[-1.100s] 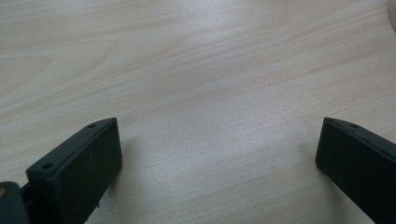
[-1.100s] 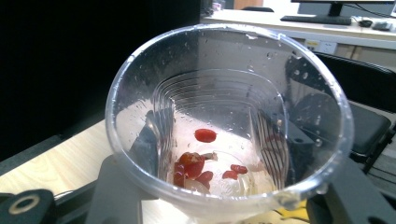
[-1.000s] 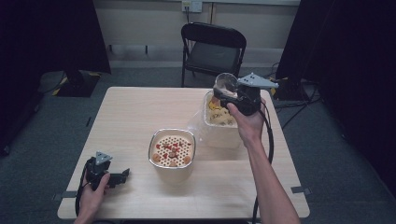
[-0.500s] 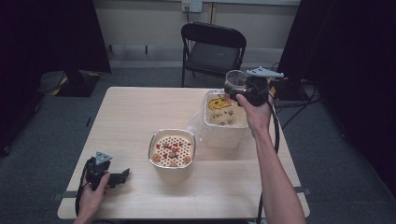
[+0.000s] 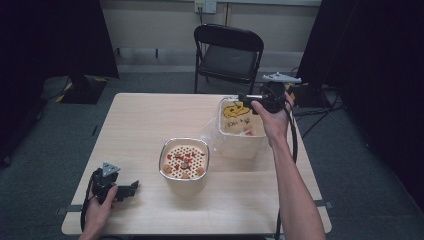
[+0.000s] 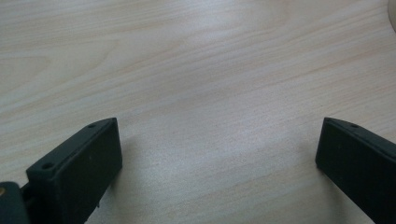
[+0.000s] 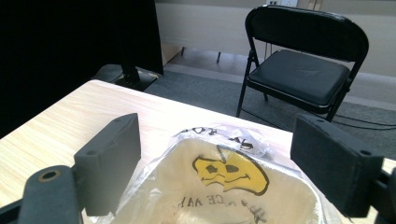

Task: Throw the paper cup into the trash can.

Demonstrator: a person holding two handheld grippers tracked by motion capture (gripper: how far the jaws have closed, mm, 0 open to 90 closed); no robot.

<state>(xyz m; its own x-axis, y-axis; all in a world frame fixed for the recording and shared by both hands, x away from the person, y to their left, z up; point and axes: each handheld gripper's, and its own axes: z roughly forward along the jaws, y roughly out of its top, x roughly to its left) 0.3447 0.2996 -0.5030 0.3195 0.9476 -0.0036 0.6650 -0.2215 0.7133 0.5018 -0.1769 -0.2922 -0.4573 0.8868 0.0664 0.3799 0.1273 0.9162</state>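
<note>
A black folding chair (image 5: 228, 52) stands behind a light wooden table (image 5: 145, 130) on grey carpet (image 5: 60, 130), with black curtains (image 5: 50, 40) flanking a pale wall (image 5: 150, 22).

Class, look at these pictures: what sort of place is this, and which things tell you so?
Probably a recording studio or lab: black curtains around a lone wooden table, a folding chair, and carpet.

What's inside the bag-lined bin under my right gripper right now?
The white bin is lined with a clear plastic bag printed with a yellow smiley face. A small reddish item lies near its bottom. The bin's near wall hides the rest of the floor.
</note>
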